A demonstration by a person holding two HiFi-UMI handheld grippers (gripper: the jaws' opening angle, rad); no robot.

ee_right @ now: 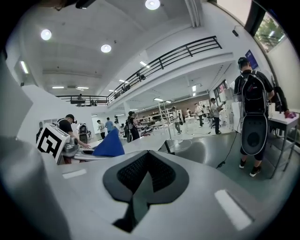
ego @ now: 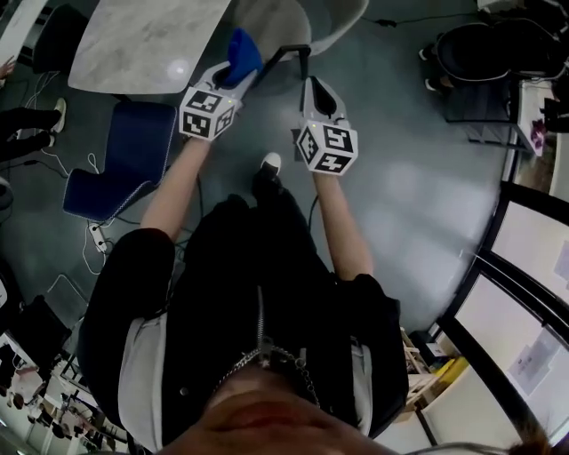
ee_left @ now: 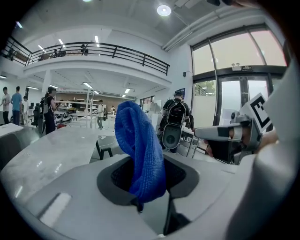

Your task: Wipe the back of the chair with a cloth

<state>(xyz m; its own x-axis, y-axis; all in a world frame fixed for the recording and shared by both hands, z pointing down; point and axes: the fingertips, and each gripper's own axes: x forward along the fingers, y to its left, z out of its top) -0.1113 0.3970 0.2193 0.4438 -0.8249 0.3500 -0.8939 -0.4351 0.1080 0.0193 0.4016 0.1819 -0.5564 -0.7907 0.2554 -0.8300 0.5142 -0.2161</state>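
Note:
A blue cloth (ego: 243,53) sticks up from my left gripper (ego: 236,75), whose jaws are shut on it. In the left gripper view the cloth (ee_left: 139,152) stands folded between the dark pads. My right gripper (ego: 312,84) is beside it, a hand's width to the right, shut with nothing in it (ee_right: 146,161). Both point toward a light grey chair (ego: 289,19) with black legs, just beyond the tips. From the right gripper view the cloth (ee_right: 108,145) and the chair's grey shell (ee_right: 199,151) show ahead.
A marble-topped table (ego: 142,40) stands ahead to the left, with a blue chair (ego: 133,155) beside it. A black office chair (ego: 484,53) is at the far right. Several people stand in the hall behind. Cables and a power strip (ego: 96,235) lie on the floor.

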